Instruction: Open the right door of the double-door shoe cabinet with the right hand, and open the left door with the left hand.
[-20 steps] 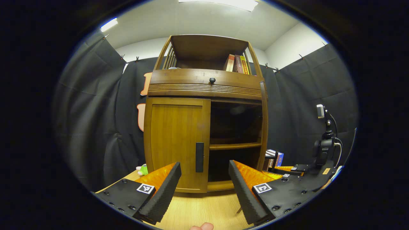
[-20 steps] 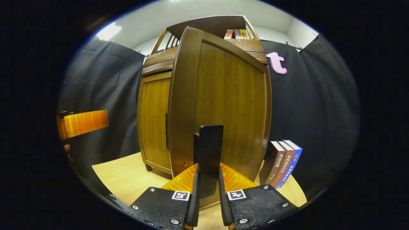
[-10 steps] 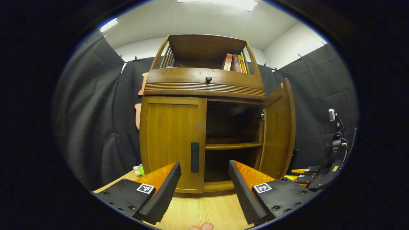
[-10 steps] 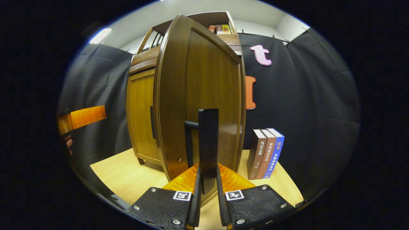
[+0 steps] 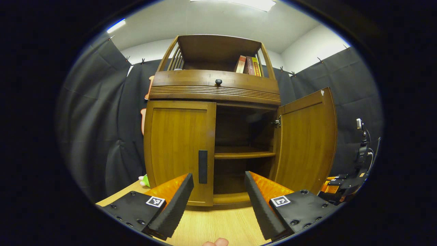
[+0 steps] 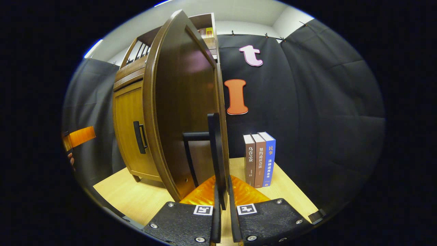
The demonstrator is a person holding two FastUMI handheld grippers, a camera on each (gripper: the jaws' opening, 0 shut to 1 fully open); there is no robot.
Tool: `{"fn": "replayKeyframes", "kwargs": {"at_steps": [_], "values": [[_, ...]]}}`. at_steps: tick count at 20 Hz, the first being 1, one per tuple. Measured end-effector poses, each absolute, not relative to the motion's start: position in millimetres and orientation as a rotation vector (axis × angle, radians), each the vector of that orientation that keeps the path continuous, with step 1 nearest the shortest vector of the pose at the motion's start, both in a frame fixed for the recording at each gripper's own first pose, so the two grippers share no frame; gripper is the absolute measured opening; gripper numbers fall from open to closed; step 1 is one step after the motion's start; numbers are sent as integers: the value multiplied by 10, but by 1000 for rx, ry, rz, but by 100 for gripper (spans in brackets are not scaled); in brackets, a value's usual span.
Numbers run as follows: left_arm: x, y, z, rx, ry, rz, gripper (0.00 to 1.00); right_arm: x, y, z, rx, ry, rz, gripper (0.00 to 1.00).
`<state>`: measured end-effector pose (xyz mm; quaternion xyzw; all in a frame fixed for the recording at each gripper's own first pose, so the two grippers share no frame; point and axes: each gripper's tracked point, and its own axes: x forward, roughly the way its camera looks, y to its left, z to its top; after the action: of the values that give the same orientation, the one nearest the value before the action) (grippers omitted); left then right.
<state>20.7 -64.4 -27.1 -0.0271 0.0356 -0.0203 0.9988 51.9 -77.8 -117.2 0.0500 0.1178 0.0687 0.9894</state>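
shoe cabinet (image 5: 215, 92) standing ahead of both claws | right door (image 5: 305, 140) hanging wide open, right gripper (image 6: 223, 218) pinching its handle (image 6: 215, 153) | left door (image 5: 177, 150) sitting closed | left gripper (image 5: 218, 201) spread, approaching; upright left handle (image 5: 202, 166) lying just ahead, slightly left.

**Room by the doors**

The left door (image 5: 179, 152) stands shut, its handle (image 5: 202, 166) sticking out with open room in front. The right door (image 5: 305, 141) swings wide, close to three books (image 6: 259, 160) on the surface (image 5: 218, 225)
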Motion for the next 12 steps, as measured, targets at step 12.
{"fn": "replayKeyframes", "kwargs": {"at_steps": [12], "values": [[95, -576, -234, -55, 54, -28, 95, 565, -1053, -1195, 112, 233, 239, 12]]}}
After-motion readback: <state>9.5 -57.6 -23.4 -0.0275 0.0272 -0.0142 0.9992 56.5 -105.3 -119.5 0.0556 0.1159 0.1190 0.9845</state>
